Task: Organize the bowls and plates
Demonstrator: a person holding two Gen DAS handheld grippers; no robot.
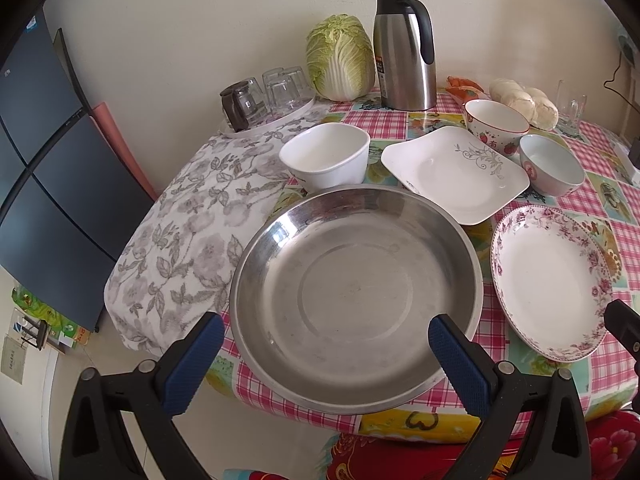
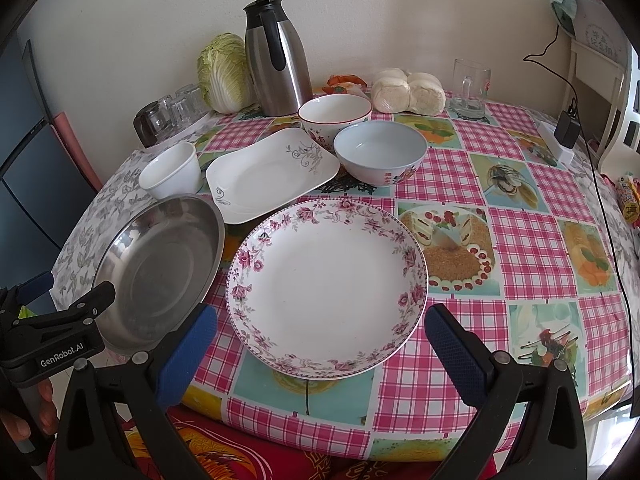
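Left tool (image 1: 326, 364) is hanging spread wide over the near rim of the steel pan (image 1: 356, 300), pinching nothing, blue pads (image 1: 192, 364) sitting either side of the rim without touching it. Right tool (image 2: 320, 354) is also spread wide and empty, hovering at the near edge of the floral plate (image 2: 326, 288), which is lying flat on the table (image 2: 520, 240) just beside the pan. Farther out: square plate (image 2: 268, 174) is sitting behind both, white cup-bowl (image 2: 172, 170) at its left, pale blue bowl (image 2: 380, 152) at its right, strawberry bowl (image 2: 334, 114) behind that and looking close to or touching it. Nothing is looking stacked so far, so sorting is likely just starting. Judgement for the step: each tool is lining up on the dish right in front of it; a clean grab is probably meaning one pad dropping inside the rim and one outside, low angle, closing on the near lip only. Steel rim is looking thin and slick, so slipping or tipping is a risk; lifting level is safer. Pan is overhanging the table edge slightly, so pushing it forward is a risk too. Thermos (image 2: 276, 60), cabbage (image 2: 224, 74), glasses (image 2: 172, 114) at the back are staying out of it.
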